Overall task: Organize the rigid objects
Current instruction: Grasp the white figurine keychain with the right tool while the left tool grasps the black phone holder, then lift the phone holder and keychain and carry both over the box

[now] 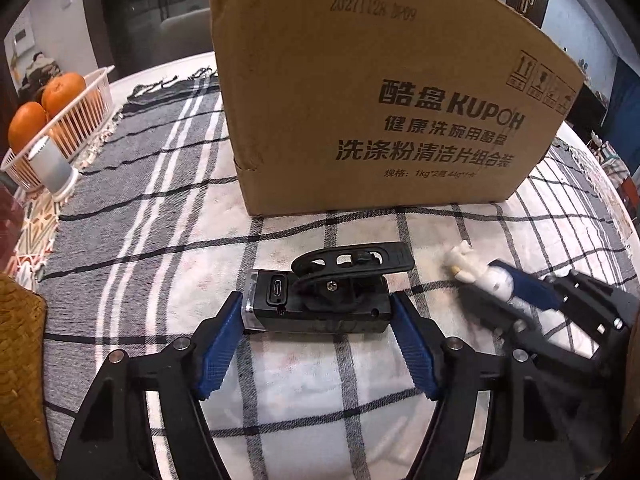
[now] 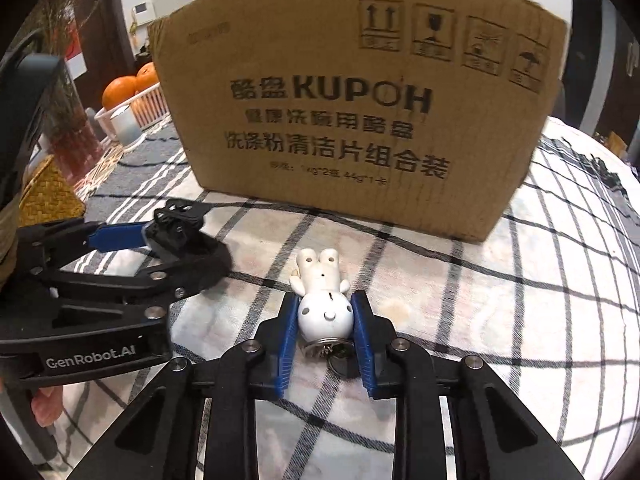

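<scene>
Matt brown cardboard box (image 2: pixel 352 112), woven checked tablecloth (image 1: pixel 320 400), glossy white plastic figurine (image 2: pixel 322 300), matt black plastic bike light (image 1: pixel 320 300)

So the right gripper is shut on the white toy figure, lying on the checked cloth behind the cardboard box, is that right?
Not quite: the right wrist view shows the white toy figure lying in front of the cardboard box, not behind it. The right gripper is indeed shut on it.

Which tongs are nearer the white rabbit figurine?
Right. The right tongs clamp the white rabbit figurine; the left tongs sit beside it, straddling the black bike light.
</scene>
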Demonstrator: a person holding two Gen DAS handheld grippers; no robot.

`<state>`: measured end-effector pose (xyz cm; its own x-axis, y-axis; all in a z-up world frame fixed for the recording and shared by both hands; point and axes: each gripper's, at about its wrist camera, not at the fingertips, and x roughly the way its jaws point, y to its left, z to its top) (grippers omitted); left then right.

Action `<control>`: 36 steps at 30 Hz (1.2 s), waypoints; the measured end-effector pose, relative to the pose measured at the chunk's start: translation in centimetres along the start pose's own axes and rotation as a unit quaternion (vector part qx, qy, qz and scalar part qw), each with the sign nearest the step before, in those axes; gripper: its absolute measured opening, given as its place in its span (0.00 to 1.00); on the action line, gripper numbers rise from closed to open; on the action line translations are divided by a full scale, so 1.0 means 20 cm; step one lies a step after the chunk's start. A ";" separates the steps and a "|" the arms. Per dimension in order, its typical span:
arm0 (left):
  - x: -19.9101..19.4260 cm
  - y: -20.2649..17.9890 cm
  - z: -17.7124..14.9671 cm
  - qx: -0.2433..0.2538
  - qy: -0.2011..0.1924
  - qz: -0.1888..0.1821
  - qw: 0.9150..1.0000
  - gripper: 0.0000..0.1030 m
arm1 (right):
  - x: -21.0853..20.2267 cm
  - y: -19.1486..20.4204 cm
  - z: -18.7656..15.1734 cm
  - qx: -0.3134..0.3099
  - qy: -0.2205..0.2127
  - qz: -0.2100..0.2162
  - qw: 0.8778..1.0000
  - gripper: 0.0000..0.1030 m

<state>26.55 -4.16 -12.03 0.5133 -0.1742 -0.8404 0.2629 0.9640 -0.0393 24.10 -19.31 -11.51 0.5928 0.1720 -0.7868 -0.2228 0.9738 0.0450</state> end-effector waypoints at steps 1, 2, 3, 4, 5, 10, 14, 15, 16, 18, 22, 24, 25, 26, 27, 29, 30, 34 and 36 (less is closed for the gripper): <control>-0.01 0.00 -0.01 -0.001 -0.002 0.001 1.000 0.70 | -0.01 -0.01 0.00 0.006 -0.003 -0.003 1.000 0.27; -0.02 0.00 -0.02 -0.003 -0.005 0.001 1.000 0.70 | -0.03 -0.02 0.00 0.010 -0.005 -0.007 1.000 0.27; -0.03 0.00 -0.03 -0.003 -0.007 0.001 1.000 0.70 | -0.05 -0.03 0.00 0.013 -0.008 -0.008 1.000 0.27; -0.04 0.00 -0.03 -0.003 -0.009 0.001 1.000 0.70 | -0.06 -0.04 0.00 0.015 -0.011 -0.009 1.000 0.27; -0.05 0.00 -0.04 -0.004 -0.011 0.001 1.000 0.70 | -0.08 -0.04 0.00 0.016 -0.015 -0.014 1.000 0.27; -0.11 0.00 -0.06 -0.004 -0.027 0.011 1.000 0.70 | -0.14 -0.03 -0.01 0.021 -0.027 -0.023 0.999 0.27; -0.17 -0.01 -0.06 -0.007 -0.043 0.015 0.999 0.70 | -0.20 -0.04 -0.01 0.028 -0.035 -0.023 0.999 0.27; -0.18 -0.02 -0.06 -0.008 -0.045 0.021 0.999 0.70 | -0.22 -0.04 -0.01 0.029 -0.037 -0.024 0.999 0.27; -0.20 -0.02 -0.06 -0.010 -0.050 0.022 0.998 0.70 | -0.23 -0.04 -0.01 0.029 -0.039 -0.024 0.999 0.27; -0.23 -0.02 -0.06 -0.012 -0.056 0.023 0.998 0.70 | -0.26 -0.04 -0.01 0.029 -0.045 -0.026 0.998 0.27; -0.29 -0.02 -0.05 -0.015 -0.068 0.015 0.997 0.70 | -0.32 -0.02 0.01 0.026 -0.057 -0.028 0.998 0.27; -0.32 -0.03 -0.04 -0.016 -0.077 0.014 0.997 0.70 | -0.37 -0.01 0.02 0.026 -0.066 -0.028 0.997 0.27; -0.34 -0.03 -0.03 -0.016 -0.080 0.014 0.997 0.70 | -0.39 -0.01 0.03 0.026 -0.070 -0.029 0.997 0.27; -0.36 -0.04 -0.03 -0.016 -0.087 0.013 0.996 0.70 | -0.41 -0.01 0.03 0.025 -0.076 -0.030 0.996 0.27; -0.38 -0.04 -0.02 -0.016 -0.090 0.013 0.996 0.70 | -0.44 0.00 0.04 0.024 -0.082 -0.032 0.996 0.27; -0.42 -0.03 -0.01 -0.016 -0.100 0.012 0.995 0.70 | -0.48 0.01 0.05 0.022 -0.090 -0.034 0.995 0.27; -0.43 -0.04 -0.01 -0.016 -0.103 0.011 0.994 0.70 | -0.50 0.01 0.06 0.021 -0.096 -0.036 0.994 0.27; -0.51 -0.03 0.02 -0.018 -0.120 0.000 0.993 0.70 | -0.58 0.03 0.09 0.019 -0.111 -0.043 0.993 0.27; -0.54 -0.03 0.03 -0.016 -0.129 0.001 0.992 0.70 | -0.62 0.03 0.10 0.020 -0.117 -0.048 0.992 0.27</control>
<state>21.32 -3.04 -2.61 0.7067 -0.2135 -0.6745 0.2374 0.9697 -0.0583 18.24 -20.55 -0.52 0.7737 0.1043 -0.6250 -0.1297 0.9915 0.0048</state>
